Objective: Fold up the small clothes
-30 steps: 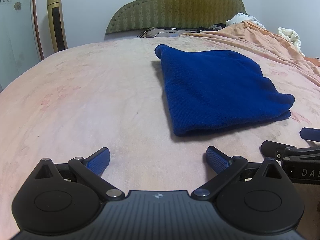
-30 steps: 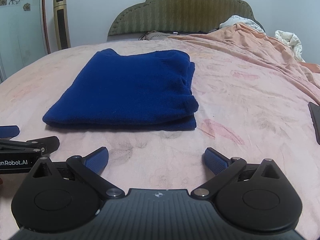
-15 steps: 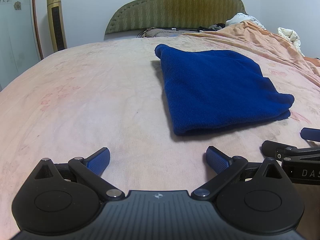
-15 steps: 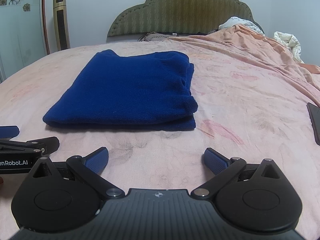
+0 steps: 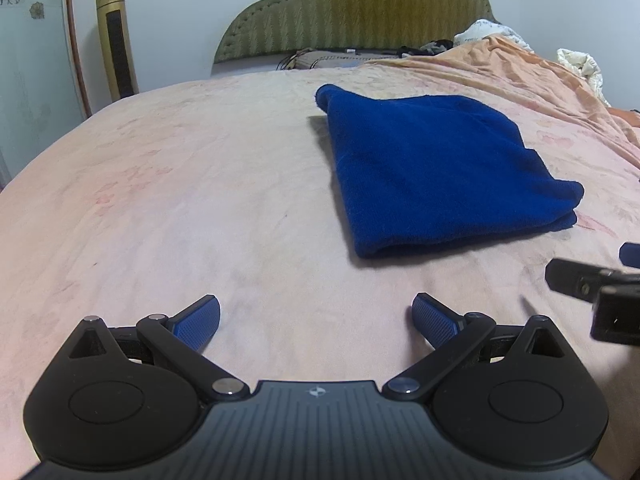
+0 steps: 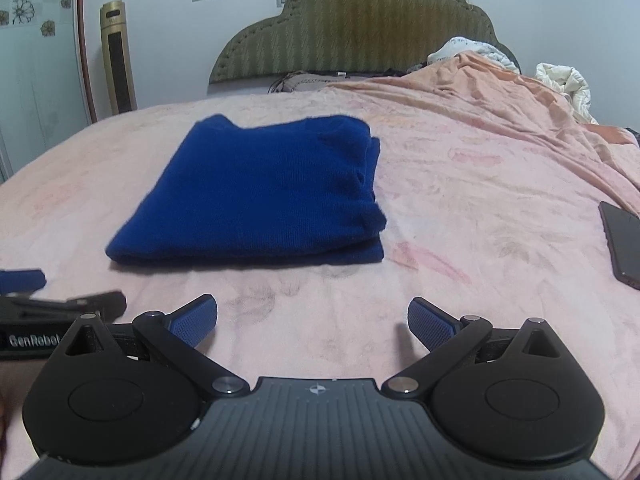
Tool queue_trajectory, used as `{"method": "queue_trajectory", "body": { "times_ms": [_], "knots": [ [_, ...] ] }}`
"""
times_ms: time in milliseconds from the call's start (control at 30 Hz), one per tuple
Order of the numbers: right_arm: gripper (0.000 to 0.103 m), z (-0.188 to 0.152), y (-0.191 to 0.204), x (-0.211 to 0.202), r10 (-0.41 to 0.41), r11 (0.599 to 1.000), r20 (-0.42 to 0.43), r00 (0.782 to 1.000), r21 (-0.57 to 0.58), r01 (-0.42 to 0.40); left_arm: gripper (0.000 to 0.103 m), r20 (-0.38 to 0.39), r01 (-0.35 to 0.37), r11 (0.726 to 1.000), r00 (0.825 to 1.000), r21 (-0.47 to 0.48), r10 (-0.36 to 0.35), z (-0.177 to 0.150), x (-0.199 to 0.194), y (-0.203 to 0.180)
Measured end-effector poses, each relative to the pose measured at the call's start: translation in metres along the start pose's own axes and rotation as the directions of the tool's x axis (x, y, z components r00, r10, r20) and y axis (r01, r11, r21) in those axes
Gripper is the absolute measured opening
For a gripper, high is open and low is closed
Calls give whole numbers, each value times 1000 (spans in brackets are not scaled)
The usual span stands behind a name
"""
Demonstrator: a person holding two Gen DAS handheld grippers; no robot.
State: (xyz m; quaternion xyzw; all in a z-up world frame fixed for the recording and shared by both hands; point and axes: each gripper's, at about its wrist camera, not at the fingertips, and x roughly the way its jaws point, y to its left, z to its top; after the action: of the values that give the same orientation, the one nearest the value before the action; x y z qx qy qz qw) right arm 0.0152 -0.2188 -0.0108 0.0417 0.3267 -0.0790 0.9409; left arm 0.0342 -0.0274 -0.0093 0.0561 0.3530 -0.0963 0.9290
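Two grippers hover low over the pink bedspread, both with jaws spread wide and nothing held. One blue knitted garment, already folded into a thick rectangle, lies ahead of them toward the green headboard. From the left gripper it sits ahead and to the right; from the right gripper ahead and slightly left, roughly equally near. Its long axis appears to run toward the headboard, folded edge facing the grippers. Partial lettering "GenRobot" reads on the left gripper's body. A dark phone lies right of the garment.
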Motion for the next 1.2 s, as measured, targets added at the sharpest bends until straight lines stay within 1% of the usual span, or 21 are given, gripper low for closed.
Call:
{"method": "queue_trajectory", "body": {
  "times_ms": [200,433,667,1200],
  "knots": [
    [103,6,4,-9,13,1000,6,1000,-3,-13,103,-26,-13,1000,1000,-8,13,0,-6,2],
    [103,5,9,-14,21,1000,6,1000,-15,-21,103,-28,-12,1000,1000,7,12,0,-10,0],
    [103,5,12,-17,23,1000,11,1000,-21,-22,103,-29,-13,1000,1000,-9,13,1,-13,3],
    [103,5,19,-21,40,999,9,999,-27,-40,103,-30,-14,1000,999,-9,13,0,-17,5]
  ]
}}
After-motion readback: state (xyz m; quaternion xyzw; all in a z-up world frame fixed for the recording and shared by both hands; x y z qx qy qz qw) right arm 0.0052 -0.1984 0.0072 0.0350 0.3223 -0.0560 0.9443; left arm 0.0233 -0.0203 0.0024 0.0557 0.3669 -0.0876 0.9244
